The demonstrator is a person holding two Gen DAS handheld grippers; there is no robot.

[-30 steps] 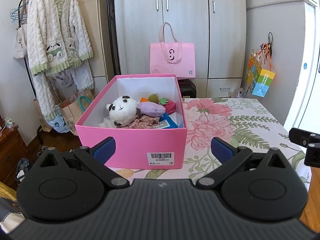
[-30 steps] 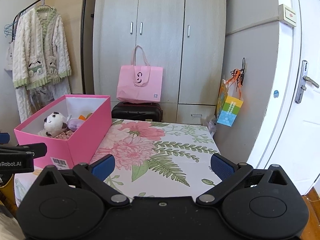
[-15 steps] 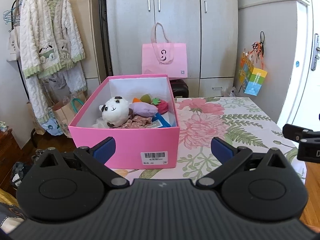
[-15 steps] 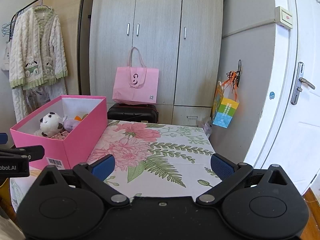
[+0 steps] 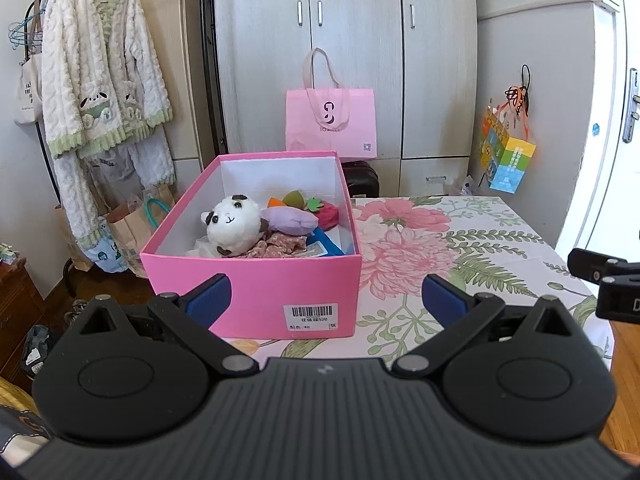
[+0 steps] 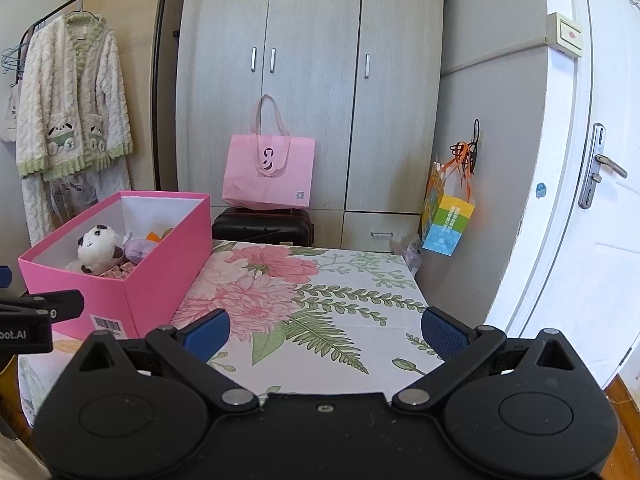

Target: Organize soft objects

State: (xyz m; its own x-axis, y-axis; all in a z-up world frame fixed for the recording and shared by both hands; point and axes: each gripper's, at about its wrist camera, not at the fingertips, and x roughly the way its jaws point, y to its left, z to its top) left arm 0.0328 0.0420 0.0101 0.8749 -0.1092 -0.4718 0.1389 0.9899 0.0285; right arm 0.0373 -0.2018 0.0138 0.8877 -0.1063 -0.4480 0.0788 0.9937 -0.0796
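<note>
A pink box (image 5: 256, 280) (image 6: 160, 276) stands on the left part of a table with a flowered cloth (image 5: 440, 248) (image 6: 320, 300). Inside lie a white panda plush (image 5: 234, 226) (image 6: 98, 248), a purple plush (image 5: 290, 220), a red soft toy (image 5: 328, 214), a floral fabric piece (image 5: 280, 246) and other soft items. My left gripper (image 5: 326, 300) is open and empty, held back in front of the box's near wall. My right gripper (image 6: 325, 330) is open and empty over the table's near edge, to the right of the box.
Behind the table stand a grey wardrobe (image 6: 312, 80), a pink tote bag (image 5: 331, 122) on a black suitcase (image 6: 262, 228), and a colourful gift bag (image 6: 448, 216). A fluffy white cardigan (image 5: 100, 84) hangs on a rack at left. A white door (image 6: 592, 200) is at right.
Both grippers have drawn back and risen slightly from the table, so the box looks smaller and farther. Both stayed open; the objects in the box have not moved.
</note>
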